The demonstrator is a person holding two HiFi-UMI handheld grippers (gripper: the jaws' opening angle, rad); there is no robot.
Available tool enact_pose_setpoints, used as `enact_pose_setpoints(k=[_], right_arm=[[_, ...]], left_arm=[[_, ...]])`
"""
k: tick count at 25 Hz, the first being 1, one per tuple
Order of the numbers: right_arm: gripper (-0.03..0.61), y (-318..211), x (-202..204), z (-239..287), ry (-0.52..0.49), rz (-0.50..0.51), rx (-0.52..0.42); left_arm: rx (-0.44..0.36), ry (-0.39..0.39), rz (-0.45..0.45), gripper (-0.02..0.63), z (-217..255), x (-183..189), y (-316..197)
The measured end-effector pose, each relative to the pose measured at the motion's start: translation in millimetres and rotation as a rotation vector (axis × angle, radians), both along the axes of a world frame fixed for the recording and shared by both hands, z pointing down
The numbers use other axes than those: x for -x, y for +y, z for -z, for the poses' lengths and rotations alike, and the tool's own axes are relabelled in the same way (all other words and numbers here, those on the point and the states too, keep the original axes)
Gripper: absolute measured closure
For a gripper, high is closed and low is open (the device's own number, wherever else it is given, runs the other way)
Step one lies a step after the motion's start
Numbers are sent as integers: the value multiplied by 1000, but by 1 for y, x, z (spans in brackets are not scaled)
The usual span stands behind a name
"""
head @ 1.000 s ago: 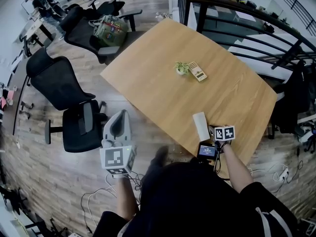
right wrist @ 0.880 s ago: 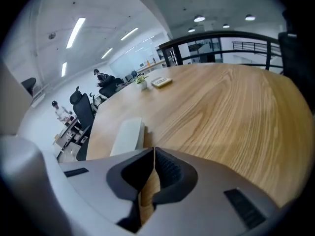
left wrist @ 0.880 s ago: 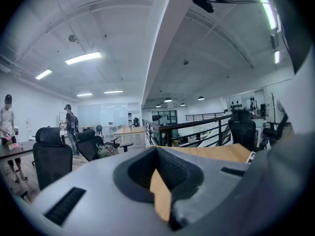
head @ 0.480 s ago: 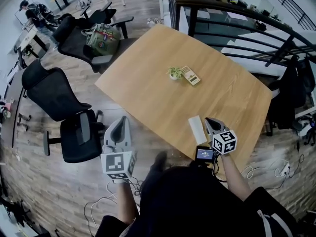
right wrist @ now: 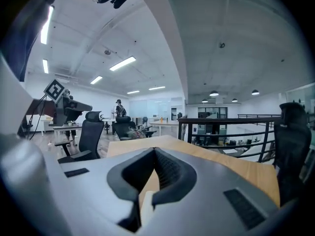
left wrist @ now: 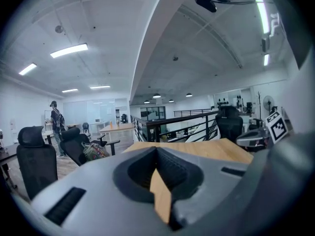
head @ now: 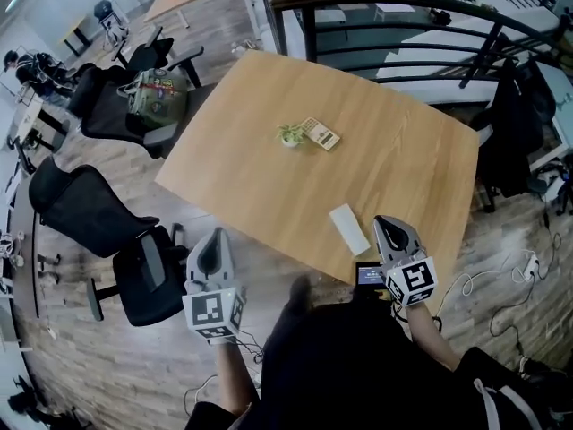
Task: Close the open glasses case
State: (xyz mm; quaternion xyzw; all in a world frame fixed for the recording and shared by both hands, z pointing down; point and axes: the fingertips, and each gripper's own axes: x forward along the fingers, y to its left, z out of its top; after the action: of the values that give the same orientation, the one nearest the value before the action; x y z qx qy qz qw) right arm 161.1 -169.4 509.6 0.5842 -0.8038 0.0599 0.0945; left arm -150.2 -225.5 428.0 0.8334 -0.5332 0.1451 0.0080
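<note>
The white glasses case (head: 349, 229) lies flat and closed on the wooden table (head: 269, 186), near its front edge. My right gripper (head: 385, 223) hangs just right of the case, apart from it, jaws shut and empty. In the right gripper view the shut right gripper (right wrist: 154, 150) points level across the table, and a white sliver of the case (right wrist: 145, 206) shows below the jaws. My left gripper (head: 218, 234) is off the table's left corner over the floor, shut and empty. The left gripper view shows the left gripper (left wrist: 156, 149) with its jaws meeting and only the tabletop behind them.
A small potted plant (head: 288, 134) and a tan calculator-like item (head: 320, 133) sit mid-table. A small device with a lit screen (head: 370, 276) is at the table's front edge. Black office chairs (head: 89, 213) stand left, and a black railing (head: 376, 3) runs behind the table.
My right gripper has lifted off the table beside the case and tilted up to level. The case stays where it lay. The left gripper has shifted slightly.
</note>
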Motion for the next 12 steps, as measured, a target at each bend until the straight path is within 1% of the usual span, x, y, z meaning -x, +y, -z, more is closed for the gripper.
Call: enact_pose_setpoints(k=[2,3,4,6,9,12], right_arm=[[563,3,-3,-12,7,-3,44],[563,5,-5,-13,4,-11,53],[563,7,-6,-12,0,-21,52],[563,11,-9,-8,-2,-41,44],[563,15,-10,-4,11,-51,38],[563,17,-13,-13,14,-58,62]], left_arm=[[-13,-62,-57,614,-5,-13,2],[-19,-92,-89,614,-6,-21,5],[-21,-105,-117,614,-7,-28,7],[-18,-97,-146,614,-9,-38,9],[-16,-83,-158,614,-10,-42,8],[-34,-113,-166,614,-8,-43,7]])
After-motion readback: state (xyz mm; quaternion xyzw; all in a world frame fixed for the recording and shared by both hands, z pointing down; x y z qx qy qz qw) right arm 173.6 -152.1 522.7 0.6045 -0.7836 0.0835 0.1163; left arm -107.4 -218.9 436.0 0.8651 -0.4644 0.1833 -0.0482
